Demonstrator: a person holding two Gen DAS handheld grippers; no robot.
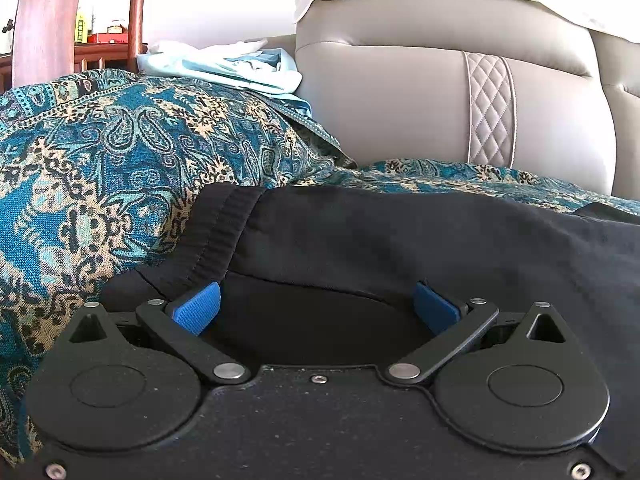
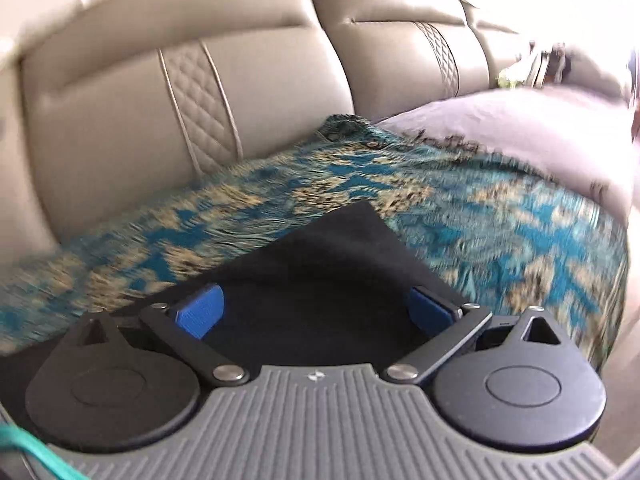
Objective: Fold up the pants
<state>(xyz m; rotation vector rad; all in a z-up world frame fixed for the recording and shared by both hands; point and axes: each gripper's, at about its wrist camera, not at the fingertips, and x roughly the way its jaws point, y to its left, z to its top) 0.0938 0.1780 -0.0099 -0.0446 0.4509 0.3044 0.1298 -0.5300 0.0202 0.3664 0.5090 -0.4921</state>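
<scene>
The left gripper [image 1: 316,306] sat low over the black pants [image 1: 400,240], its blue pads [image 1: 198,308] spread wide apart with dark cloth lying between them but not pinched. Just beyond the left pad, the ribbed waistband [image 1: 224,224] of the pants ran up and away. The pants lay flat on the teal paisley throw [image 1: 100,152], which covered the seat of the grey sofa [image 1: 400,100]. Farther off on the throw, against the end of the sofa back, rested a pile of pale blue and white laundry [image 1: 232,68].

The right gripper [image 2: 316,308] was likewise open, fingers well apart, over a corner of the pants [image 2: 340,248] that pointed toward the sofa back. Past that corner the throw [image 2: 500,220] appeared blurred, and beyond it rose the sofa back [image 2: 120,120] with its quilted stripe. To the right of the throw, a lavender cushion [image 2: 520,132] lay on the seat.
</scene>
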